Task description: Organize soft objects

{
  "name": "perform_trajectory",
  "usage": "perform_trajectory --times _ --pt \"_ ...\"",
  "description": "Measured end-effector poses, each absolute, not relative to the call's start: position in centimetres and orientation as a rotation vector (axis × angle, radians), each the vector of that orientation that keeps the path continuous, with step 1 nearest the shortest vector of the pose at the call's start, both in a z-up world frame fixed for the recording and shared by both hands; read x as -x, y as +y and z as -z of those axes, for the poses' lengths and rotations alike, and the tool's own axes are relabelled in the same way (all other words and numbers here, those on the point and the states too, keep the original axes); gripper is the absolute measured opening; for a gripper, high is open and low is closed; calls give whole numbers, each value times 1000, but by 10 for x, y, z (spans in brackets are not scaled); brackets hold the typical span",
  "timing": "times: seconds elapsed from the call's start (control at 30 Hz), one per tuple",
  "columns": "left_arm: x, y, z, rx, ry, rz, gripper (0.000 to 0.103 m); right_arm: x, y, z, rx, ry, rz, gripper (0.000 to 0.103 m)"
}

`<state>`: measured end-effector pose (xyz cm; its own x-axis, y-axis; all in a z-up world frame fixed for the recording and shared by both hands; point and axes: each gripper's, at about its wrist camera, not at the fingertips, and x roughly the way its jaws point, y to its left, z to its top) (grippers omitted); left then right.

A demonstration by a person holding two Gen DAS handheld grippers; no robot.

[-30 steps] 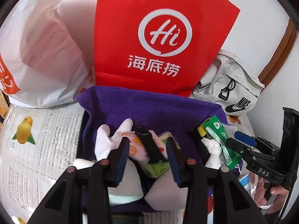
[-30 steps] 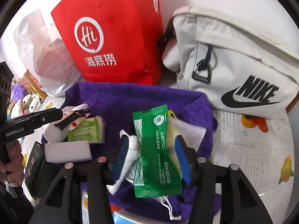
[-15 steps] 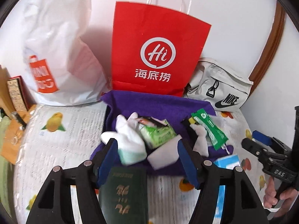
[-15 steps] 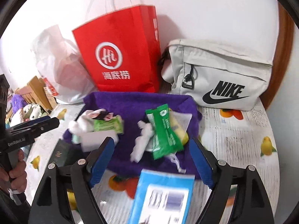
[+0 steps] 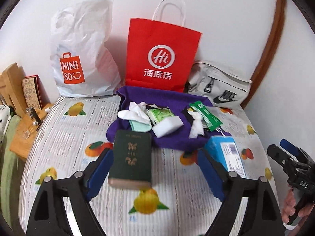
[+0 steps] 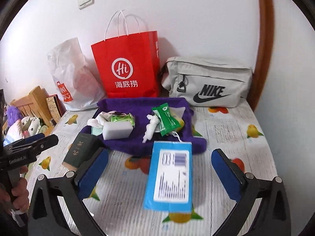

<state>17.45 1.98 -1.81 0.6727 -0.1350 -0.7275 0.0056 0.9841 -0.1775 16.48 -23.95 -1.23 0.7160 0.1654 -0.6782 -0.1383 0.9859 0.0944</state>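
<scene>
A purple cloth point(image 5: 157, 96) point(image 6: 137, 104) holds white socks point(image 5: 135, 114), a green tissue pack point(image 5: 160, 115), a white sponge point(image 5: 167, 126), white gauze point(image 5: 195, 124) and a green packet point(image 5: 205, 114) point(image 6: 166, 121). My left gripper point(image 5: 155, 153) point(image 6: 39, 141) hovers back from the cloth, its jaws opening. A dark green book point(image 5: 131, 157) lies on the table between them, untouched by the pads. My right gripper point(image 6: 160, 153) point(image 5: 285, 153) is also opening. A blue box point(image 6: 170, 175) lies between its jaws, clear of both pads.
Against the wall stand a white plastic shopping bag point(image 5: 78, 49), a red paper bag point(image 5: 161, 55) and a grey sports bag point(image 6: 208, 84). A wooden rack point(image 5: 11, 82) and plush toys point(image 6: 19, 123) sit off the table's left edge. A fruit-print cover point(image 5: 65, 137) lies on the table.
Both grippers drew back and up from the purple cloth while their jaws widened. The socks and the green packet they were around stay on the cloth. The book and blue box came into view.
</scene>
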Motion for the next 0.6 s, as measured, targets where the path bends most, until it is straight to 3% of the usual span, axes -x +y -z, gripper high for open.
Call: perform_trajectory --times 0.13,0.6 --pt "-144 10 8 130 810 74 100 -134 -238 6 -32 730 -155 103" --pt "-52 -16 -7 37 748 -5 101 -51 -236 7 -33 711 -148 103"
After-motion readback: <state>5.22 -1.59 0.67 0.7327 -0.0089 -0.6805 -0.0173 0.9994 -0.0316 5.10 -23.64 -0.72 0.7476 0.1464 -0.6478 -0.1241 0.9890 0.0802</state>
